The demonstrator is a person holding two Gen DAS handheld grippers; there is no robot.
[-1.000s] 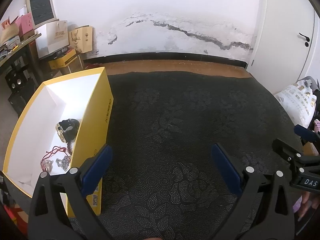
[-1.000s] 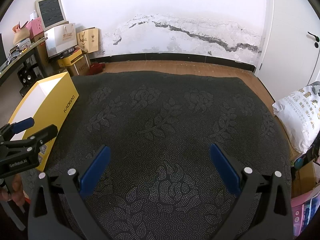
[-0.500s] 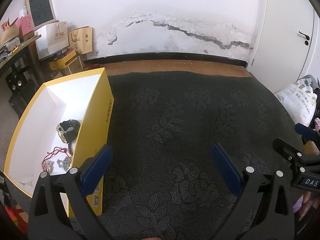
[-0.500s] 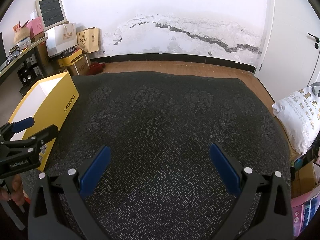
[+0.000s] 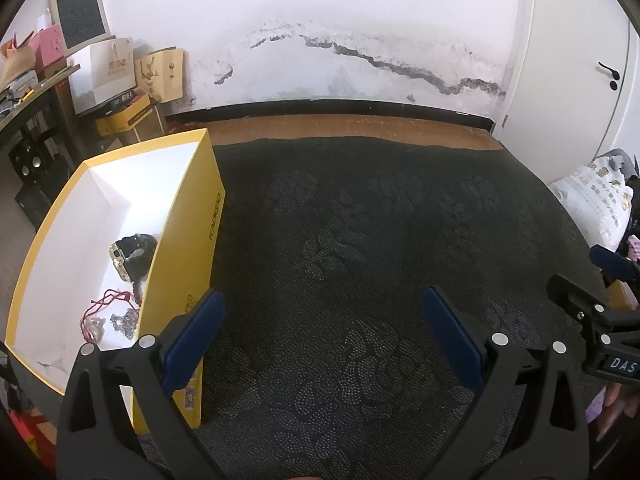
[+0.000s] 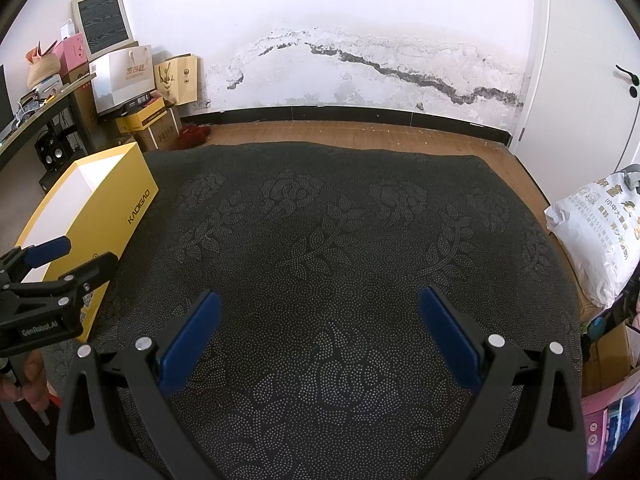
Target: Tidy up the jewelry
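The jewelry sits in the yellow box (image 5: 180, 216) at the left edge of the dark cloth (image 5: 360, 260): a black watch (image 5: 134, 250) lies against the box's right wall, and nearer the camera a red cord (image 5: 106, 304) and a silvery chain (image 5: 124, 320) lie together on the white floor of the box. The left gripper (image 5: 320, 328) hangs over the cloth just right of the box, its blue-padded jaws spread wide with nothing between them; its left finger (image 5: 196, 332) shows in front of the box's right wall, so the pieces lie left of the jaws and outside the gap. The right gripper (image 6: 320, 328) is likewise wide open and empty, over the cloth's middle, well apart from the box (image 6: 108, 208), whose inside is mostly hidden in this view. Each gripper shows at the edge of the other's view. The cloth between and ahead of both sets of jaws is bare up to its far edge, where a strip of wood floor (image 6: 360, 132) runs to the cracked wall (image 6: 360, 60). A white sack (image 6: 596, 232) lies beside the cloth's right edge; bags and cartons (image 6: 132, 80) stand beyond the box at far left.
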